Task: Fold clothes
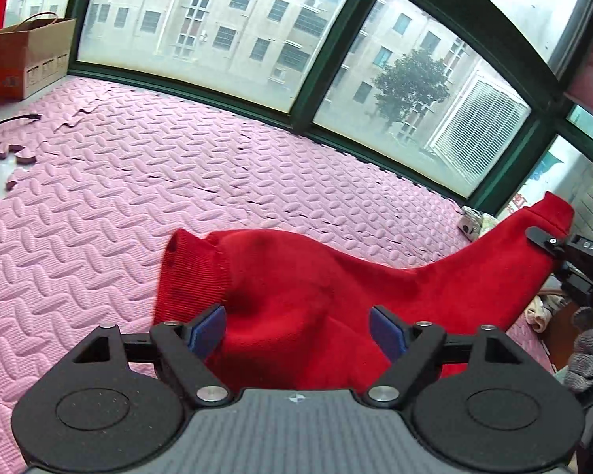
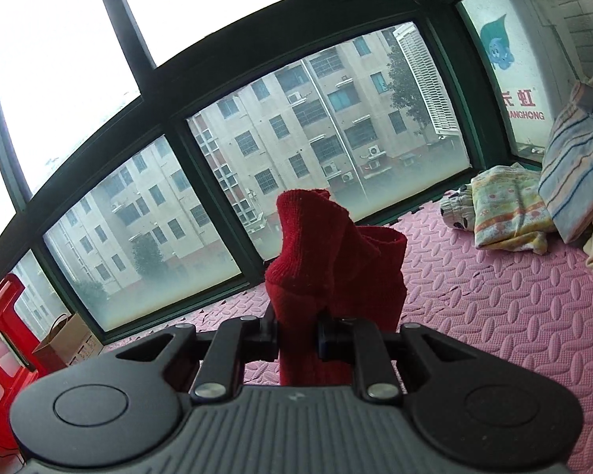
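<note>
On pink interlocking foam floor mat (image 1: 110, 197), beneath dark green-framed window (image 1: 336, 59): red knitted garment (image 1: 296, 304), partly lifted, ribbed edge at left, body sagging toward mat between the two grippers. Left gripper (image 1: 298, 330): released, jaws spread wide, blue pads (image 1: 207, 331) clear of the cloth on either side; red fabric lying between and just beyond the fingertips, not pinched. Right gripper (image 2: 296, 333): clenched on a bunched fold of the same red knitted garment (image 2: 336, 252), fabric rising above the jaws against the window (image 2: 217, 181) and hanging below them. Same right gripper (image 1: 549, 243) seen from left wrist view at far right, gripping a raised corner of the garment, cloth stretched from there down toward the left gripper. Far left, on bare floor beside mat edge: brown paper carrier bag (image 1: 27, 55) with handles, upright; black cable (image 1: 12, 120) nearby. Right side of mat (image 2: 494, 316): pile of folded striped and patterned cloths (image 2: 533, 201), well apart from the red garment. Lower left of right wrist view: red plastic object (image 2: 0, 355), identity unclear, next to brown bag (image 2: 67, 339).
</note>
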`<action>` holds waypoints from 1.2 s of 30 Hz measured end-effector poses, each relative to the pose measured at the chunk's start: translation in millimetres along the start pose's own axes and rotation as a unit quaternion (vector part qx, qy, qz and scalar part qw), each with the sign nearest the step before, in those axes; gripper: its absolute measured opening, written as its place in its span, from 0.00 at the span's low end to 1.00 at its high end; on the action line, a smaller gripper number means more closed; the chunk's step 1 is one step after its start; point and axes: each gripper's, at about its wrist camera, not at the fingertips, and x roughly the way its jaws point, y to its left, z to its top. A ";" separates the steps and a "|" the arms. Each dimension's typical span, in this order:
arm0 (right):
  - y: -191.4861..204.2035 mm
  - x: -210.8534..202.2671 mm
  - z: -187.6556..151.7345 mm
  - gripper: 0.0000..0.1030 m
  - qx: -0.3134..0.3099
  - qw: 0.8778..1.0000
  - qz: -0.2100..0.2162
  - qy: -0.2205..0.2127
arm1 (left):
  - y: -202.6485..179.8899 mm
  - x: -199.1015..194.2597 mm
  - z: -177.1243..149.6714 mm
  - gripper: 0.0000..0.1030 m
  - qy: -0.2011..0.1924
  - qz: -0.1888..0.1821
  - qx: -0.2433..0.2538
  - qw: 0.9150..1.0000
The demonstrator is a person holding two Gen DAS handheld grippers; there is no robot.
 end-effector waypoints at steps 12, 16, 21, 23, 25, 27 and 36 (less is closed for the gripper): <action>113.4 4.4 -28.6 0.15 -0.151 0.986 0.059 0.026 | 57.0 4.5 4.1 0.78 0.010 0.034 -0.046 0.998; 143.3 5.5 -45.3 0.15 -0.201 0.975 0.079 0.043 | 68.2 9.0 5.3 0.78 0.013 0.034 -0.054 0.998; 178.4 5.4 -71.0 0.15 -0.271 0.956 0.099 0.062 | 76.3 10.1 4.9 0.78 0.017 0.028 -0.066 0.997; 190.8 5.8 -82.1 0.15 -0.296 0.947 0.106 0.069 | 78.8 8.8 5.5 0.78 0.016 0.028 -0.070 0.997; 201.3 7.1 -92.7 0.15 -0.319 0.938 0.113 0.077 | 81.0 7.6 6.6 0.78 0.015 0.029 -0.073 0.997; 208.4 9.4 -101.9 0.15 -0.339 0.929 0.121 0.089 | 83.6 6.0 7.9 0.78 0.013 0.029 -0.077 0.997; 232.0 6.7 -160.7 0.18 -0.482 0.857 0.140 0.118 | 103.3 -9.6 16.6 0.78 -0.010 0.040 -0.105 0.994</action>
